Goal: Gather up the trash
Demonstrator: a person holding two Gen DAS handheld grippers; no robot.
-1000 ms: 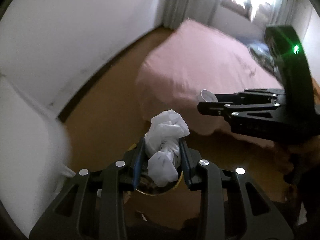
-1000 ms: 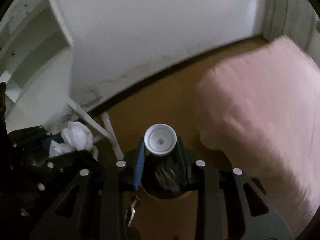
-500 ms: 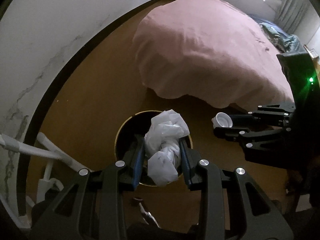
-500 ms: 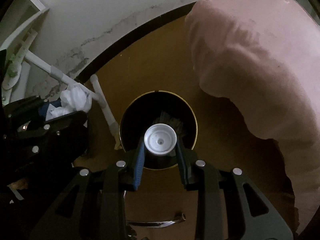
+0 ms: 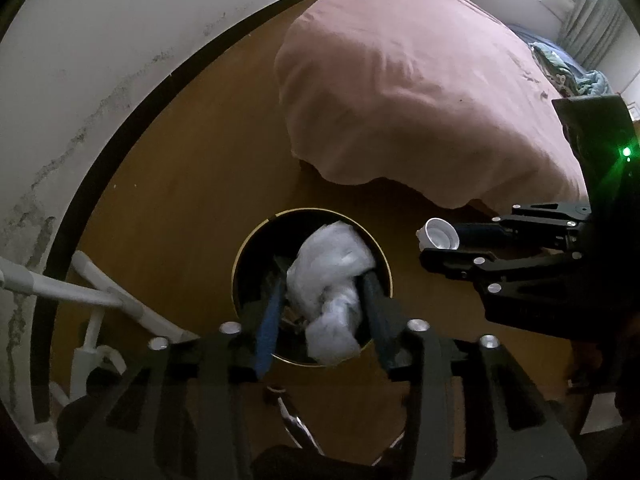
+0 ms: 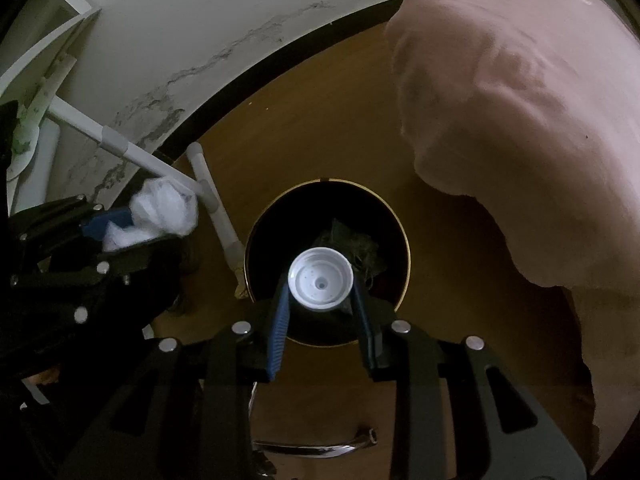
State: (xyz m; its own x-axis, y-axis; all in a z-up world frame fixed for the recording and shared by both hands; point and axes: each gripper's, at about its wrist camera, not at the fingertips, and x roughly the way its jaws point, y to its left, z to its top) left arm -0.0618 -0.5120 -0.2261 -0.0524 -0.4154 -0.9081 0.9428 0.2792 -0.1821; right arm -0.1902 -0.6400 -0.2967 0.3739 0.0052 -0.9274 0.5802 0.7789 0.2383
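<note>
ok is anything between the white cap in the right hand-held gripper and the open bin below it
Nothing visible. The right hand-held gripper holds the white cap directly over the bin, whose mouth is open with only dark trash at the bottom. The left hand-held gripper with its crumpled paper sits off to the side in this view.

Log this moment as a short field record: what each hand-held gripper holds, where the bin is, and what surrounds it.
left hand-held gripper: shut on crumpled white wrapper, above the bin mouth
right hand-held gripper: shut on white bottle cap, above the bin mouth
trash bin: round, dark, gold rim, on wooden floor, some trash inside
nearby: pink blanket; white wall
</note>
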